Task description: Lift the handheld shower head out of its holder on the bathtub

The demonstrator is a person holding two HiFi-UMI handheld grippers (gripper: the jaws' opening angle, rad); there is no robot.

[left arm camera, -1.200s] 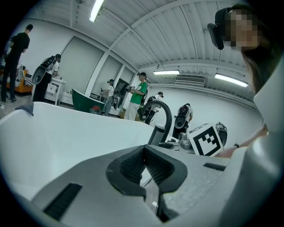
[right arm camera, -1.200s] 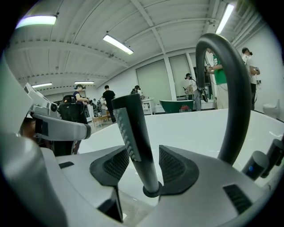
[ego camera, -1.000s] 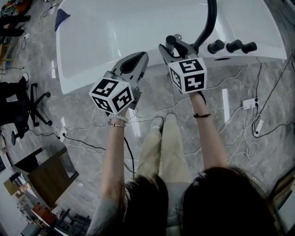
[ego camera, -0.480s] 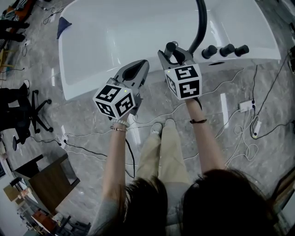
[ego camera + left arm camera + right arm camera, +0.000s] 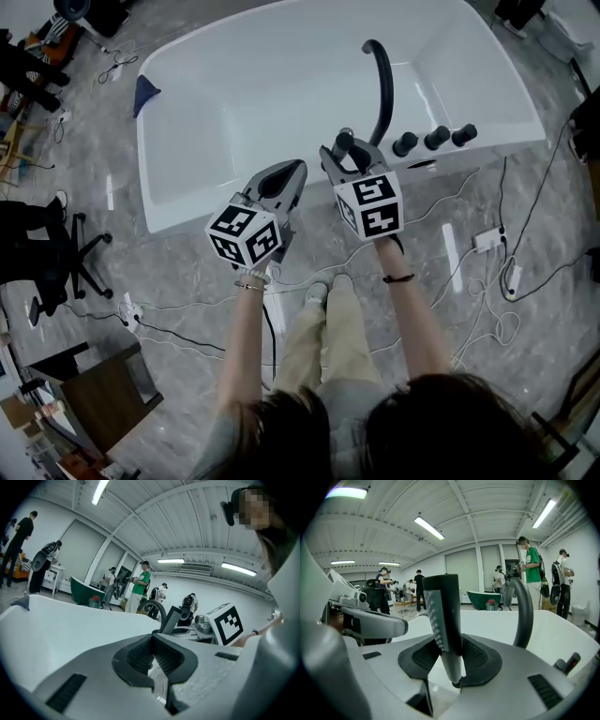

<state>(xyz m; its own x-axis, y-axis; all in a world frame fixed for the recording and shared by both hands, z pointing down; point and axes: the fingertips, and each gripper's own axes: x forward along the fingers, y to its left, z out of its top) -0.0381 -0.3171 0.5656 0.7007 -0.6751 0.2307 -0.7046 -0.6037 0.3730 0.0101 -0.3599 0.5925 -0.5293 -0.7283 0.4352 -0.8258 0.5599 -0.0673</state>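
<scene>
The right hand-held gripper [image 5: 450, 653] has the shower head [image 5: 445, 616], and we can see it plainly in the right gripper view. Its jaws have just been closing. The handle stands upright between the dark ribbed pads, which press on it from both sides. The dotted spray face is turned to the left of that view.

From the head view, that hand-held gripper sits over the near rim of the white bathtub [image 5: 187, 202]. The top of the shower head pokes up between its jaws. The dark hose [image 5: 382, 89] rises from just beside it and arcs over the basin. On the tub's deck to the right we have three dark knobs [image 5: 436, 138] in a row, apart from the held shower head.

Over to the left hand-held gripper [image 5: 289, 176]: its jaws are drawn together with nothing between them. It hangs just beside the right one, also by the near rim. In its own view the shower head shows ahead and to the right, with the hose curving beside it.

We also spot a blue cloth [image 5: 144, 92] on the far left corner of the tub. Cables [image 5: 487, 309] trail across the grey floor [image 5: 141, 272].
</scene>
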